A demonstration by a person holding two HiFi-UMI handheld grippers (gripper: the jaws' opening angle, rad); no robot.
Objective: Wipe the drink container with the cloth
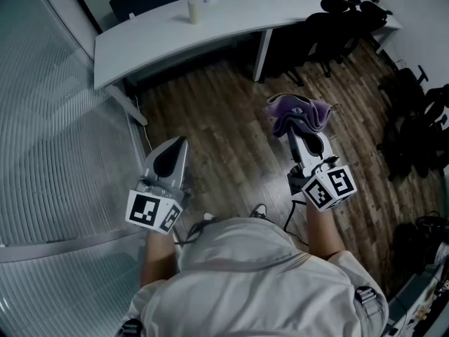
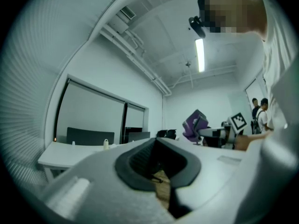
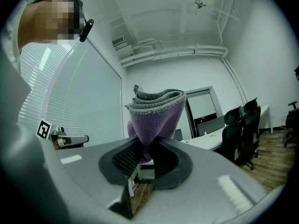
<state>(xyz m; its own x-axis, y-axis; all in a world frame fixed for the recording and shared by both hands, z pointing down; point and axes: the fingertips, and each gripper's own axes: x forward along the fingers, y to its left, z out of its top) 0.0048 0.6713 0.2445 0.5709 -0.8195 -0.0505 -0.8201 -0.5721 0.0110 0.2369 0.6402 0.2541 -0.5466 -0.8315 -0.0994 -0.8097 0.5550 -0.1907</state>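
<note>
Cloth, soft and floppy, is pinched by its bunched lower end in the clenched jaws of the right gripper, the left gripper is closed on nothing, and the drink container, probably light and tippy, best gripped mid-body, stands far off on the white bench.

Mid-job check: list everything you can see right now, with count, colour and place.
desk: one, white, curved, far side of the room
drink container: one, white, standing on the desk
cloth: one, purple, folded, in the right gripper's jaws
office chairs: several, black, at the desk's right end and along the right side
glass wall: one, ribbed, grey, left side
floor: dark wood planks
bystanders: two, far background
left gripper: jaws shut, nothing between them
right gripper: jaws shut on the cloth
</note>
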